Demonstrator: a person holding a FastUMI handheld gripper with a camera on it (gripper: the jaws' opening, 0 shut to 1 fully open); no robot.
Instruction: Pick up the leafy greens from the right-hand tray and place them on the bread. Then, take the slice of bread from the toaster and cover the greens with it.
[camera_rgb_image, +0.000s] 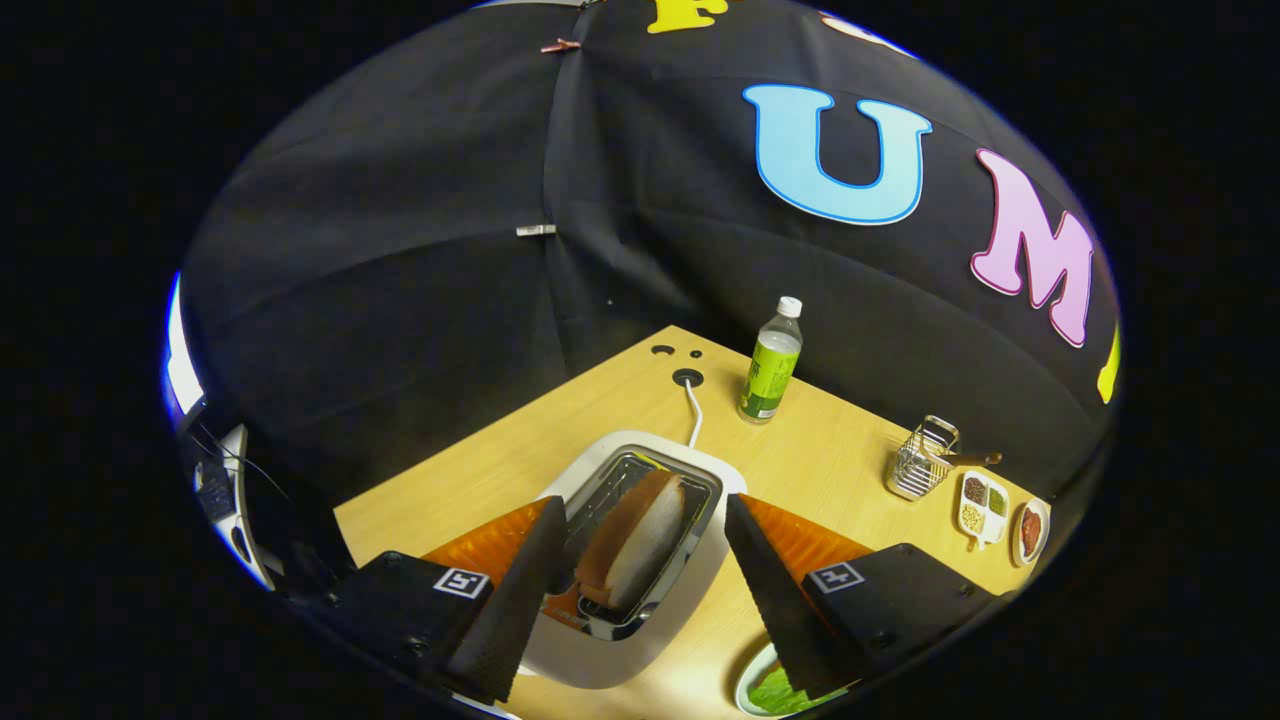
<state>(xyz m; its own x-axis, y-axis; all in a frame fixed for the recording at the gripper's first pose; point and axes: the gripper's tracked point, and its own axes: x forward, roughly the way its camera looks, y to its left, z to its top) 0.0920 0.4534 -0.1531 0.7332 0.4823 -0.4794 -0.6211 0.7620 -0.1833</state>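
glossy plastic toaster (640, 640), wood-grain table (560, 420), wire basket (918, 465)

Here's the light wooden tabletop (820, 460), with a white toaster (640, 600) sitting on it, a slice of bread (635, 540) standing in its slot, and its white cord (693, 415) running back to a round hole in the board. Beyond the toaster stands a green-labelled bottle (771, 365) with a white cap. Off to one side: a small wire basket (918, 462), a white divided dish of spices (983, 506) and a little saucer (1031, 530) just beside it. Nearest, a plate of leafy greens (775, 690) (partly hidden)
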